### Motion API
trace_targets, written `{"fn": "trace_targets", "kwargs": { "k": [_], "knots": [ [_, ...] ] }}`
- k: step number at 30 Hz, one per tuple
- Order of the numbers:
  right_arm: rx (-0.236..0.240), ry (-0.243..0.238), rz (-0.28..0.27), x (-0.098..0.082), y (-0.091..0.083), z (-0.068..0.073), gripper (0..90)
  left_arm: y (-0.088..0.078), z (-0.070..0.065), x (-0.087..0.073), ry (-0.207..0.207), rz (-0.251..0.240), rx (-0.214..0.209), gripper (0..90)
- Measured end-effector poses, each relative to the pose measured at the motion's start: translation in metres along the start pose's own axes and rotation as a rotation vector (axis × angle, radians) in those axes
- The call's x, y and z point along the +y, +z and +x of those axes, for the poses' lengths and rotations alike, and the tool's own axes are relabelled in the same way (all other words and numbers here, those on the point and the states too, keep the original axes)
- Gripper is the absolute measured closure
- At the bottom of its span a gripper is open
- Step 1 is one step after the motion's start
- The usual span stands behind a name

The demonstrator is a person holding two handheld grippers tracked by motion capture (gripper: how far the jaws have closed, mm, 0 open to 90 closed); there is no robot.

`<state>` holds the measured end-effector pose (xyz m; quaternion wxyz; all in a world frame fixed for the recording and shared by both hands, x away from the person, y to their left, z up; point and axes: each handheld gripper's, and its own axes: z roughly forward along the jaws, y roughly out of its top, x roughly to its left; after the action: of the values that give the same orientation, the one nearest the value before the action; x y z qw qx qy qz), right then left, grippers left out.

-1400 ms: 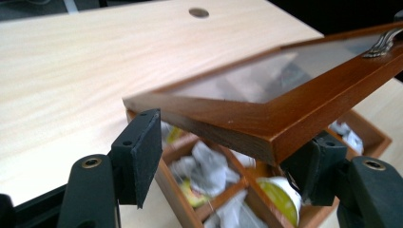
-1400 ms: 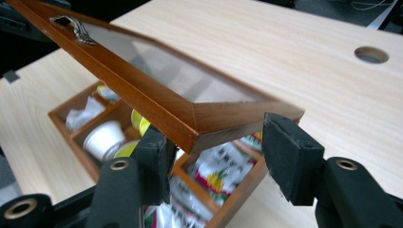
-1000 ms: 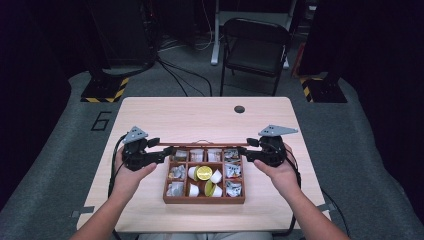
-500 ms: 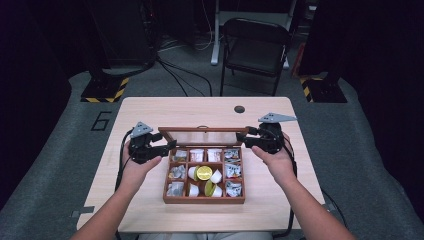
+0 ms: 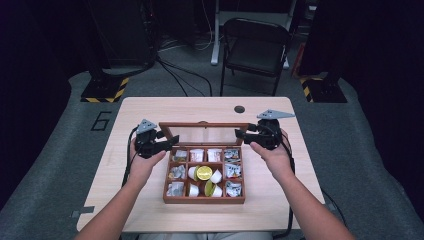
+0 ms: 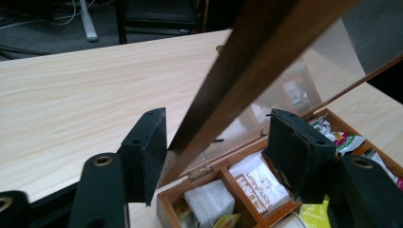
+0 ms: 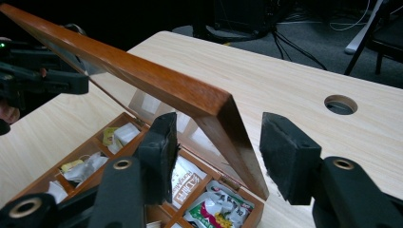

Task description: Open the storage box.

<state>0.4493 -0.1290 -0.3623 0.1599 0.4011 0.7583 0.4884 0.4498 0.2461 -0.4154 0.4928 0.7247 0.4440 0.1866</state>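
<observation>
A wooden compartment box (image 5: 204, 199) lies on the table, with sachets, white pods and a yellow-topped cup (image 5: 203, 173) inside. Its glass lid (image 5: 202, 125) is swung up, leaning back on its hinges. My left gripper (image 5: 167, 143) straddles the lid's left edge. In the left gripper view the frame (image 6: 247, 61) runs between the pads (image 6: 147, 142) with a gap at the right pad, and the jaws have just been closing. My right gripper (image 5: 240, 134) straddles the lid's right corner (image 7: 223, 118). Its jaws have just been opening, and the right pad (image 7: 285, 156) stands clear of the wood.
The pale wooden table (image 5: 150, 107) has a round cable hole (image 5: 239, 109) behind the box at the right. A black folding chair (image 5: 255, 45) stands beyond the far edge. Cables trail from both grippers along the table's sides.
The lid has swung from nearly flat up to a steep backward lean. Both hands have moved away from me along with its side edges.
</observation>
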Motion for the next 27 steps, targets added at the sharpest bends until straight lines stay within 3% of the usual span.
{"fn": "trace_targets", "kwargs": {
  "k": [3,12,27],
  "knots": [
    [-0.02,0.006,0.013,-0.008,0.008,-0.004,45.8,0.003,0.0,0.001,0.009,-0.008,0.01,40.6],
    [-0.02,0.01,0.04,-0.024,0.031,-0.015,43.5,0.009,0.003,0.005,0.005,-0.009,0.021,41.9],
    [-0.036,0.028,0.059,-0.033,0.061,-0.024,46.2,0.018,0.01,0.007,-0.027,-0.005,0.009,42.0]
  ]
}}
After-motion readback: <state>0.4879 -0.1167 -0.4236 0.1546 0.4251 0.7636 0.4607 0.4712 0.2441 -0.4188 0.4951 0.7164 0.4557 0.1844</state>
